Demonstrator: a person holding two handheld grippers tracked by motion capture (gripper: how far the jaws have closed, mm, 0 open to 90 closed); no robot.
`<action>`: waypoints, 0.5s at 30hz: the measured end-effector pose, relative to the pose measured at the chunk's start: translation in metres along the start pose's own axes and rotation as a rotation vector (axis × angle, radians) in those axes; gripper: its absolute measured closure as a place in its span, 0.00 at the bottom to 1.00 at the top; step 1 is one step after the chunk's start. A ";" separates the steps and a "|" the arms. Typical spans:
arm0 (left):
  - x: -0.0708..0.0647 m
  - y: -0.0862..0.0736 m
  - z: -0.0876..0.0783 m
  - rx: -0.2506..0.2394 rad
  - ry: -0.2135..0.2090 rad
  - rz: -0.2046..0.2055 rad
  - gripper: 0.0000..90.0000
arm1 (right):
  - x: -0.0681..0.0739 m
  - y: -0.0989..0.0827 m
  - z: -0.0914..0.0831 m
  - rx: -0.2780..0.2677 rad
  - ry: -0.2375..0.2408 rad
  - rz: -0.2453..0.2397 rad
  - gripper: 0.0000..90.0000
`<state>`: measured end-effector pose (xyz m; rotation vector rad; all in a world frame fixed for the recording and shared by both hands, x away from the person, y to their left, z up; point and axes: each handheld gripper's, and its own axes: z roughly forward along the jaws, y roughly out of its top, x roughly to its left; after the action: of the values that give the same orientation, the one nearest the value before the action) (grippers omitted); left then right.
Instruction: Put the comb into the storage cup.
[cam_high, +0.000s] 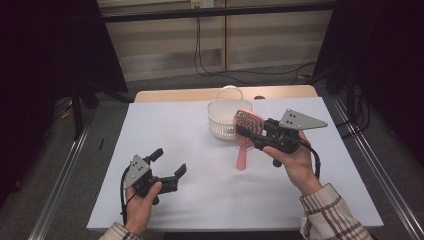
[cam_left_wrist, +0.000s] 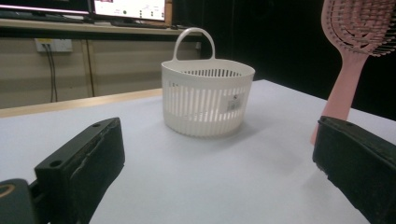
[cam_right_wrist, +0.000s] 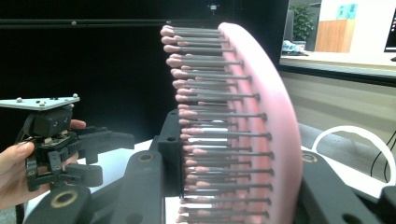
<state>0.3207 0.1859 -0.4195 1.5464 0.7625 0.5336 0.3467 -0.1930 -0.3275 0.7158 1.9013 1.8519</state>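
Observation:
A pink hairbrush (cam_high: 244, 131) with dark bristles is held off the table, handle hanging down, head up. My right gripper (cam_high: 243, 132) is shut on its head, right beside a white slotted basket (cam_high: 222, 119) with a hoop handle. In the right gripper view the brush head (cam_right_wrist: 273, 121) stands upright between the black jaws, bristles facing left. My left gripper (cam_high: 170, 161) sits low at the front left of the table, open with nothing between its jaws. Its own view looks past the wide-apart jaws at the basket (cam_left_wrist: 208, 95), with the brush (cam_left_wrist: 348, 70) to the right.
The light grey table top (cam_high: 200, 200) carries just the basket, which stands near its far edge. Black frame rails run along both sides. Cables hang by the back wall. In the right gripper view the other hand with the left gripper (cam_right_wrist: 70, 154) shows at the left.

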 end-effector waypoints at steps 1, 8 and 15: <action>0.001 0.000 -0.001 -0.002 0.005 0.004 0.03 | 0.000 0.001 0.000 -0.001 0.000 -0.002 0.69; 0.000 -0.003 -0.010 0.002 0.020 0.028 0.03 | -0.004 0.005 0.001 -0.005 -0.018 -0.011 0.69; 0.003 -0.006 -0.019 0.014 0.046 0.034 0.02 | -0.008 0.011 0.005 -0.002 -0.042 -0.029 0.69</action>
<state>0.3080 0.2012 -0.4236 1.5674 0.7776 0.5921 0.3571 -0.1945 -0.3176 0.7172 1.8732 1.8072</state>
